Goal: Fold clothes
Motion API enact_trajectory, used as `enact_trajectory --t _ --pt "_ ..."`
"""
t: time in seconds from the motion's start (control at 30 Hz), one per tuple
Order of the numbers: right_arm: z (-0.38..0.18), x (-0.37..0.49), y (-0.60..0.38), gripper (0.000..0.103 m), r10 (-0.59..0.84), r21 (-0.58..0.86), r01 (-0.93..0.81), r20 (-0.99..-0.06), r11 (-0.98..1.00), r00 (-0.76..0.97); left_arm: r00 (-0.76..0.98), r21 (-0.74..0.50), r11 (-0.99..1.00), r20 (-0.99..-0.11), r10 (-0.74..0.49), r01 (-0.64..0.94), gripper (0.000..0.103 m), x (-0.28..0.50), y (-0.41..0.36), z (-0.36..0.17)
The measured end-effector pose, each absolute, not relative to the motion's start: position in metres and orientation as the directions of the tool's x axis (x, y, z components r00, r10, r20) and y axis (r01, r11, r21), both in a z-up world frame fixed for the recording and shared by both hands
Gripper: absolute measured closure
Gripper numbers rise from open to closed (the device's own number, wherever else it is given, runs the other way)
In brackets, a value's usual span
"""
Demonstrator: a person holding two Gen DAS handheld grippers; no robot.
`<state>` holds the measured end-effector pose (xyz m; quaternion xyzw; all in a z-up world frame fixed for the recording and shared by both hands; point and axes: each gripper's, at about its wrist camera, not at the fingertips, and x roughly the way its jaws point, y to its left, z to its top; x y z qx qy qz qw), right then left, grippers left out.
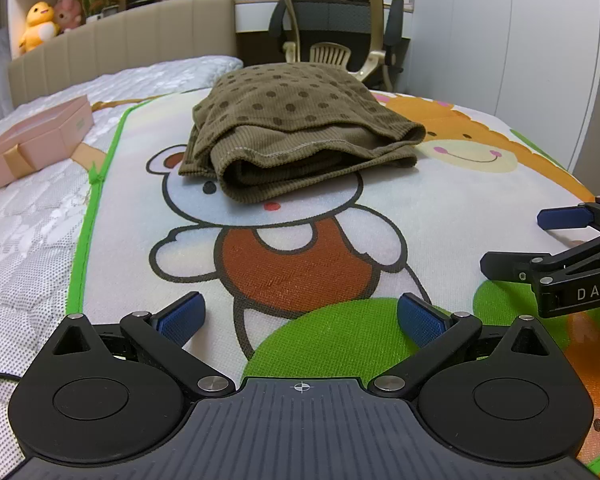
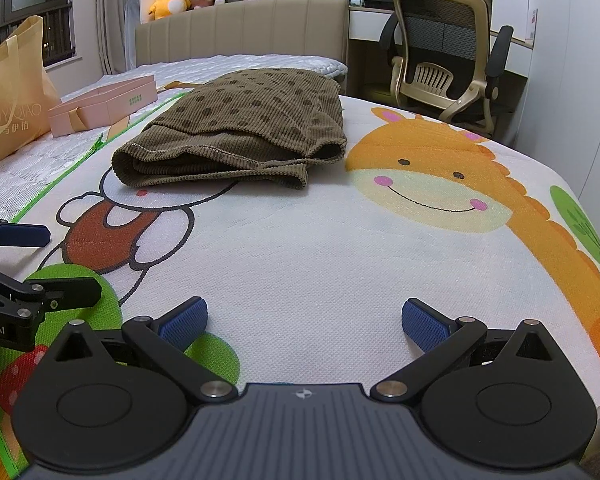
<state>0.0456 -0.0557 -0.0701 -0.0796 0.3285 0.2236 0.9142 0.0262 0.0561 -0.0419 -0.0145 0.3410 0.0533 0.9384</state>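
Where the mat (image 1: 440,216) covers the bed: one folded brown dotted garment (image 1: 296,136), lying on the bear print, beside the giraffe; left gripper (image 1: 300,320) and right gripper (image 2: 304,322), both spread wide, empty, near the garment, not touching; pink box (image 1: 32,140) on mattress

Left tongs (image 1: 300,318) and right tongs (image 2: 304,320), held side by side and low, both pointing forward. Each has its blue-padded fingers spread wide with nothing between them. Each pair also appears at the edge of the other's view, likewise parted and empty.
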Motion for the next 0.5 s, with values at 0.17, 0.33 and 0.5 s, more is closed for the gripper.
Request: enact_trajectory --t 0.17,0.33,0.5 --pt "-0.0699 0.0456 -0.0555 0.000 0.356 0.001 -0.461 -0.636 0.887 0.684 0.761 0.012 0.994 -0.643 0.091 -0.110 0.000 0.0265 0.0553 -0.0418" --pt "-0.0698 0.0457 -0.0554 0.000 0.356 0.001 -0.461 -0.636 0.887 0.684 0.759 0.013 0.994 -0.645 0.090 -0.106 0.000 0.0274 0.0553 -0.0419" --pt "-0.0699 0.0457 -0.0556 0.000 0.356 0.001 -0.461 -0.636 0.887 0.684 0.760 0.009 0.994 -0.644 0.087 -0.106 0.000 0.0277 0.0561 -0.0422"
